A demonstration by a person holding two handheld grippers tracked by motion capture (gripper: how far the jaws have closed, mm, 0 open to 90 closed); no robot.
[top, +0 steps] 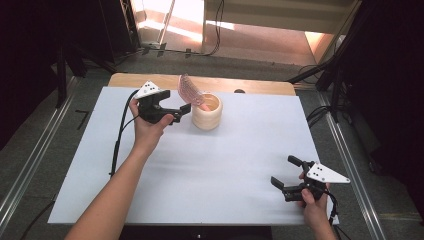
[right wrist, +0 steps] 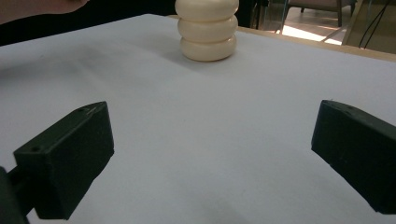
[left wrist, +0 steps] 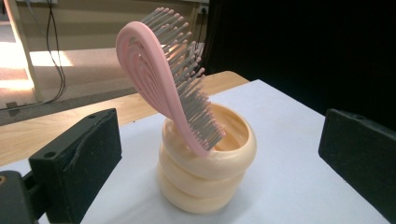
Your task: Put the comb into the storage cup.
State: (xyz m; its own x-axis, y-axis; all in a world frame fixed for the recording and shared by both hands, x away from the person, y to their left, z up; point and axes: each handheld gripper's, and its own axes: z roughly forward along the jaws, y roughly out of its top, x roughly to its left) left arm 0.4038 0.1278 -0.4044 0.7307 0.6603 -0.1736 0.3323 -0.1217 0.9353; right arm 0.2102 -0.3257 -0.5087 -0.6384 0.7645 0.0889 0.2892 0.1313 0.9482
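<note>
A cream ribbed holder (top: 207, 112) (left wrist: 205, 163) (right wrist: 207, 32) stands on the white table top (top: 210, 165) toward the back. A pink hairbrush (top: 189, 90) (left wrist: 163, 77) with grey bristles leans in it, handle down, head tilted up and to the left. My left gripper (top: 179, 113) (left wrist: 219, 158) is open just left of the holder, its jaws wide apart and touching nothing. My right gripper (top: 286, 172) (right wrist: 212, 154) is open near the front right of the table, over bare surface, far from the holder.
A wooden table edge (top: 240, 85) shows behind the white top. Cables and dark stands (top: 330, 75) line the floor around the table. A black cable (top: 119, 137) trails from the left gripper across the table's left side.
</note>
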